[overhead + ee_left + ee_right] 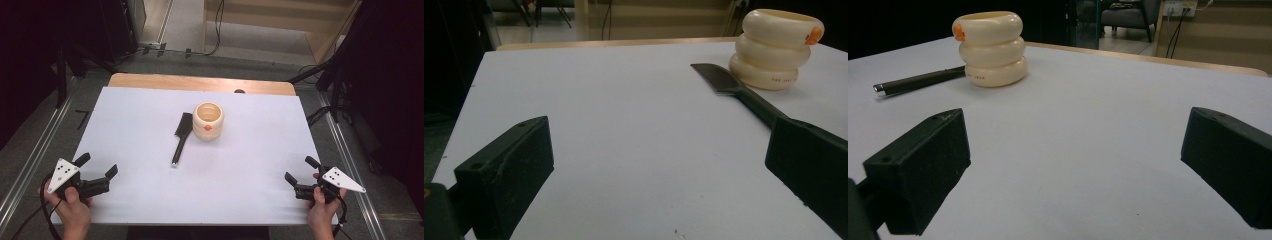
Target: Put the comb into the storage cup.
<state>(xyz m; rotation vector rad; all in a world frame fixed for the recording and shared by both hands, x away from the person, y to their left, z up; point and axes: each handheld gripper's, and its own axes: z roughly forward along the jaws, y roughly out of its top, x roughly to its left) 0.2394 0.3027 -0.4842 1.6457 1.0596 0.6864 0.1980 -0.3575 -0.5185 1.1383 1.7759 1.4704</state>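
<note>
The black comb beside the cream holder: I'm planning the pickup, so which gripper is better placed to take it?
Probably the left gripper. The black comb lies on the left side of the cream holder, its handle end pointing towards the near left. The right gripper, also open, would have the holder partly in its way.

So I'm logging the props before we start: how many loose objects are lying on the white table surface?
2. A cream ribbed cup stands near the middle of the table; a black comb lies just to its left, head close beside the cup. Nothing seems hidden.
</note>
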